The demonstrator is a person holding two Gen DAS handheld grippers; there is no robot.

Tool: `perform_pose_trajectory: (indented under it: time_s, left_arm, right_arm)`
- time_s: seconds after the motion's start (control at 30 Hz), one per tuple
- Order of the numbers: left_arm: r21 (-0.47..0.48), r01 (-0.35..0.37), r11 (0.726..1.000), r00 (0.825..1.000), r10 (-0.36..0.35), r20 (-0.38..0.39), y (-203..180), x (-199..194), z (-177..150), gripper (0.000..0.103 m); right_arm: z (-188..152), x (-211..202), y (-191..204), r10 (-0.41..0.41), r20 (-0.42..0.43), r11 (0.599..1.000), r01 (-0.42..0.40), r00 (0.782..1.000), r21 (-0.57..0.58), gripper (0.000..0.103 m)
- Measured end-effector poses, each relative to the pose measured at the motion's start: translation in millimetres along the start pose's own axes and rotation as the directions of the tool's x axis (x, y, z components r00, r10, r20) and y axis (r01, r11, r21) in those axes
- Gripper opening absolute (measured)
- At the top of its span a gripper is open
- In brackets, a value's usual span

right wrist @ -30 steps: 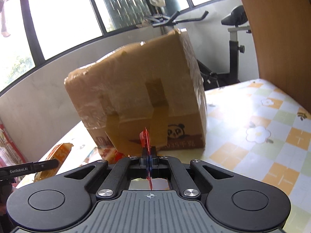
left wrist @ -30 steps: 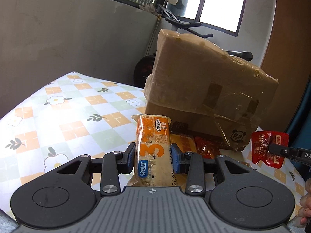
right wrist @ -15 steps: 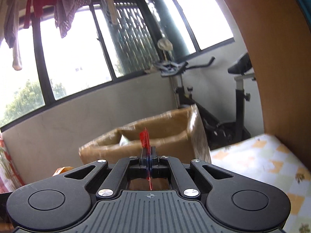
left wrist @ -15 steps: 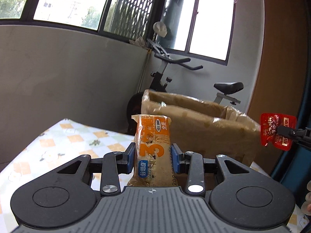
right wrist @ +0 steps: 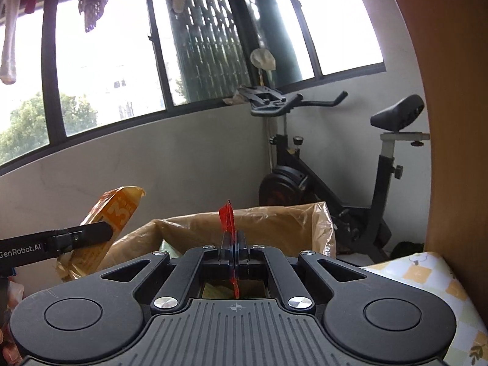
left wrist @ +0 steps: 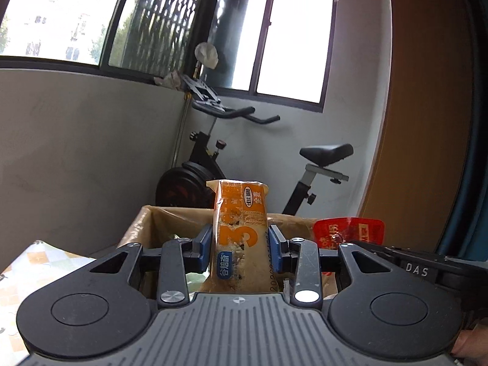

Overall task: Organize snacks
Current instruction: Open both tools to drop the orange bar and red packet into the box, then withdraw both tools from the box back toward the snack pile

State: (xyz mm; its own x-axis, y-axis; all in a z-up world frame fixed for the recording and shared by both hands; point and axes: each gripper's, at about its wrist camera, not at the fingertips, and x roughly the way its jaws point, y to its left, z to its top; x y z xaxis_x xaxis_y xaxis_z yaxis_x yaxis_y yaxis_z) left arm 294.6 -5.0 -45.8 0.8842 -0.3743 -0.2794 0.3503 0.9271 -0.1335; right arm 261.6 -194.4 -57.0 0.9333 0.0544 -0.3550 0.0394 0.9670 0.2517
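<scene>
Left wrist view: your left gripper (left wrist: 241, 250) pinches an orange snack bar (left wrist: 239, 238) between blue pads (left wrist: 205, 245), long axis upright, sealed end up, a large "3" on its front, held above the open cardboard box (left wrist: 170, 222). Right wrist view: your right gripper (right wrist: 234, 245) has its jaws pressed nearly together on a thin red snack packet (right wrist: 228, 219), edge-on and upright, also over the box. Legible: "DAS" on the right gripper's finger, "GenRobot.AI" on the left gripper's finger. The box stands on a checked tablecloth (left wrist: 42, 262).
</scene>
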Motion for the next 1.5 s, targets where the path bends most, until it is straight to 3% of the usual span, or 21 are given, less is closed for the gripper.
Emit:
perform_pose_trajectory:
  time_s: [0.17, 0.23, 0.3, 0.37, 0.53, 0.6, 0.8, 0.97, 1.03, 1.07, 1.2, 1.5]
  left_arm:
    - [-0.033, 0.028, 0.999, 0.995, -0.032, -0.097, 5, 37, -4, 0.044]
    - [-0.015, 0.02, 1.0, 0.994, -0.021, -0.104, 4, 43, -7, 0.062]
    - [-0.013, 0.012, 1.0, 0.996, -0.013, -0.088, 6, 43, -9, 0.083]
    - [-0.017, -0.004, 1.0, 0.997, 0.002, -0.075, 10, 37, -9, 0.089]
    - [0.001, -0.057, 0.998, 0.995, 0.057, -0.084, 16, 22, -2, 0.095]
    - [0.026, -0.075, 0.997, 0.995, 0.076, -0.07, 16, 11, -3, 0.097]
    - [0.083, -0.109, 0.991, 0.994, 0.108, 0.016, 19, -29, -11, 0.103]
    - [0.066, -0.124, 0.99, 0.992, 0.124, 0.003, 28, -52, -20, 0.103]
    - [0.052, -0.097, 0.994, 0.995, 0.098, -0.007, 32, -60, -25, 0.103]
    - [0.053, -0.097, 0.994, 0.995, 0.098, -0.006, 33, -64, -28, 0.103]
    - [0.058, -0.123, 0.991, 0.992, 0.123, -0.002, 35, -80, -42, 0.103]
    - [-0.037, -0.137, 0.99, 0.989, 0.134, -0.063, 53, -95, -74, 0.103]
  right_arm:
    - [-9, 28, 1, -0.046, -0.085, 0.998, 0.043, 0.995, -0.038, 0.002]
    - [-9, 30, 4, -0.06, -0.1, 0.997, 0.055, 0.993, -0.056, 0.006]
    - [-7, 29, 6, -0.064, -0.092, 0.996, 0.058, 0.994, -0.064, 0.016]
    - [-6, 23, 8, -0.06, -0.078, 0.996, 0.054, 0.995, -0.073, 0.025]
    - [-8, 4, 16, -0.048, -0.049, 0.992, 0.042, 0.998, -0.116, 0.034]
    - [-8, -3, 19, -0.047, -0.037, 0.989, 0.041, 0.998, -0.142, 0.043]
    - [-15, -31, 24, -0.026, 0.002, 0.985, 0.026, 1.0, -0.171, 0.083]
    - [-21, -51, 28, -0.029, 0.021, 0.982, 0.032, 0.999, -0.186, 0.097]
    - [-24, -59, 30, -0.024, 0.032, 0.982, 0.03, 0.999, -0.186, 0.098]
    - [-26, -61, 31, -0.025, 0.029, 0.982, 0.03, 0.999, -0.185, 0.103]
    - [-37, -73, 35, -0.017, 0.034, 0.98, 0.023, 0.999, -0.2, 0.103]
    - [-72, -98, 46, 0.028, 0.042, 0.964, -0.016, 0.999, -0.264, 0.103]
